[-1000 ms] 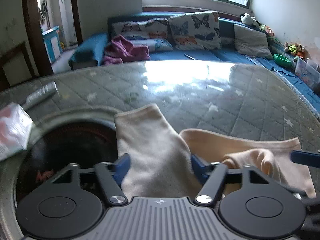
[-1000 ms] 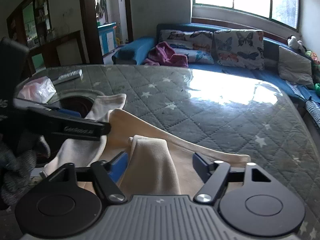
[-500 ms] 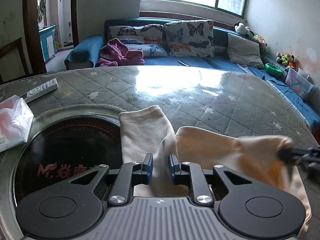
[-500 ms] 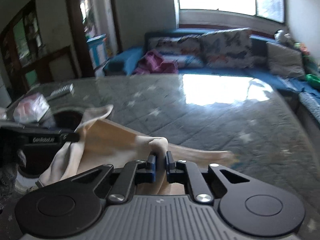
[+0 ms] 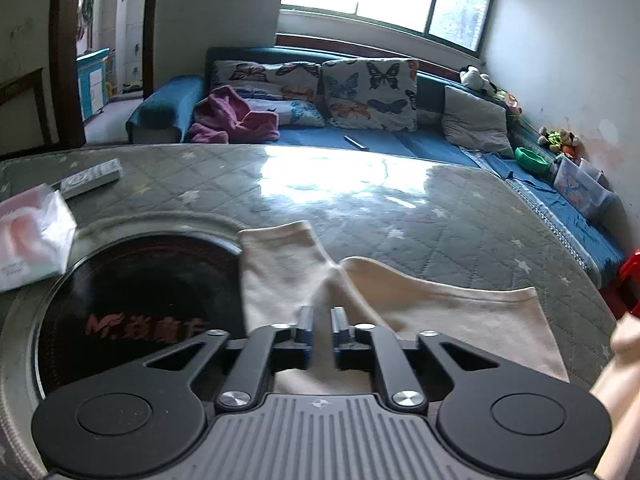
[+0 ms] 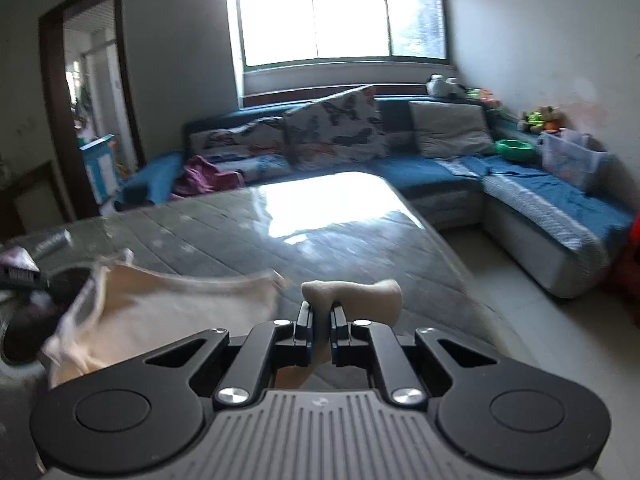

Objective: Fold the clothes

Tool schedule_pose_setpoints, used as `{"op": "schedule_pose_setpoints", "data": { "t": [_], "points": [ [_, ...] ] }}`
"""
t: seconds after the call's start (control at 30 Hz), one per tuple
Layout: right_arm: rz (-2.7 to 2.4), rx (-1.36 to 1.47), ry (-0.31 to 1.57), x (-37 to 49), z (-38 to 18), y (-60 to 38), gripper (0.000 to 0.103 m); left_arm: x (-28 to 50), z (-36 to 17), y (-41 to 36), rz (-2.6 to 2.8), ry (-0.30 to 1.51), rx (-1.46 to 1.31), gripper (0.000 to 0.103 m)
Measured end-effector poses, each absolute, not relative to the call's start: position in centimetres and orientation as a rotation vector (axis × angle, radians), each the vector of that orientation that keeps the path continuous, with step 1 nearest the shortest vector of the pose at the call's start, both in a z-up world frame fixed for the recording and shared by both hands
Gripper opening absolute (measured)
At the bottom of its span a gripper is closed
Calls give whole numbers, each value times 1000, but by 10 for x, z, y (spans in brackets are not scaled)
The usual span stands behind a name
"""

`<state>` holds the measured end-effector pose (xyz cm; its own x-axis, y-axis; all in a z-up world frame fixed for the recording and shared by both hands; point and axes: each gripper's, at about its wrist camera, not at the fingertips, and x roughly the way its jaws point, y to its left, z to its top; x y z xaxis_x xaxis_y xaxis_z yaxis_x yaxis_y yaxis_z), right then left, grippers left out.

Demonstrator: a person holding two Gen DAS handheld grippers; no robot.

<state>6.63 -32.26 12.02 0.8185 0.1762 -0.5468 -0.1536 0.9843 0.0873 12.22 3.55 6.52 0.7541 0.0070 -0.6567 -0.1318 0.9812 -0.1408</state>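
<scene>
Both grippers, left gripper (image 5: pixel 320 330) and right gripper (image 6: pixel 320 330), have jaws nearly closed, pinching the cream cotton garment (image 5: pixel 448 312) spread on the quilted grey bench (image 5: pixel 400 208). The thin right-hand pinch could slip, dropping the lifted end (image 6: pixel 352 292) crooked.

Unreadable reddish lettering on turntable (image 5: pixel 132 280)

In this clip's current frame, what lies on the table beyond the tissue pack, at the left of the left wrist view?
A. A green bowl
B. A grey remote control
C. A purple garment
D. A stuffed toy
B. A grey remote control lies flat on the quilted table just past the tissue pack; the green bowl, purple garment and stuffed toy are all over on the sofa.
</scene>
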Motion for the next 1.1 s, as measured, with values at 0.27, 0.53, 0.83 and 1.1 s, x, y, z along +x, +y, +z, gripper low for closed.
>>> {"op": "schedule_pose_setpoints", "data": {
  "t": [0.27, 0.53, 0.83, 1.1],
  "points": [
    [111, 72, 667, 48, 91, -348, 7, 157, 47, 1, 133, 788, -128, 57],
    [109, 80, 685, 44, 81, -348, 7, 154, 36, 10, 196, 842, -121, 7],
    [91, 68, 640, 35, 93, -355, 7, 80, 77, 56, 197, 713, -245, 3],
    [63, 58, 582, 10, 111, -367, 7, -21, 95, 103, 226, 696, -370, 3]
  ]
}}
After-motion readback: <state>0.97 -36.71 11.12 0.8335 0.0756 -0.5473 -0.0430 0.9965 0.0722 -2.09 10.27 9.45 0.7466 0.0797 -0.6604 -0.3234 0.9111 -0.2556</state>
